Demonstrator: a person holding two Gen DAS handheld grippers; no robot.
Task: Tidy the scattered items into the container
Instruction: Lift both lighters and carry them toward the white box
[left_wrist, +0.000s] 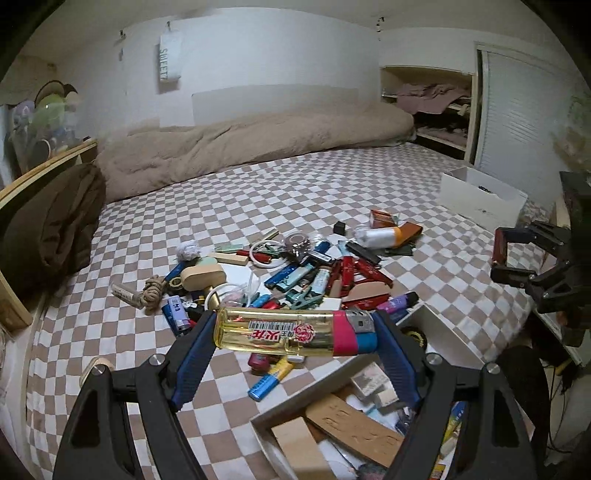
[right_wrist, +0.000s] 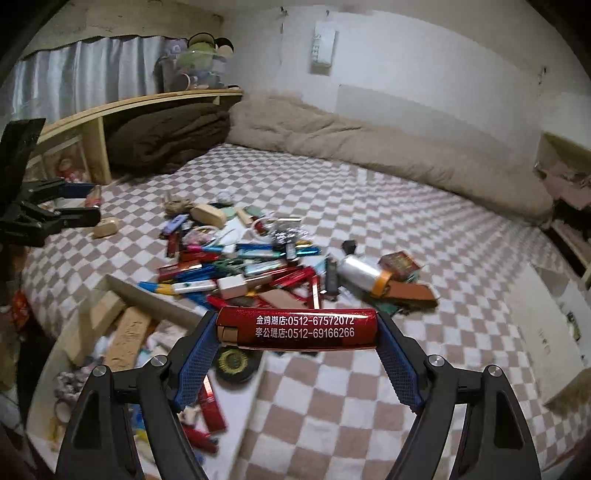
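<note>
The left tongs (left_wrist: 295, 332) pinch a yellow lighter (left_wrist: 291, 334) end to end, crosswise, above the container's (left_wrist: 295, 406) near corner. The right tongs (right_wrist: 297, 330) likewise pinch a red lighter (right_wrist: 297, 328), apparently just right of the blurred container.

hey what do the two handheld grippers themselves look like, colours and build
Both look alike. The left gripper and right gripper have matte black angular linkage arms with triangular cut-outs and round silver pivot bolts. Each finger carries a blue textured grip pad. No cables, markings or sleeves are visible.
</note>
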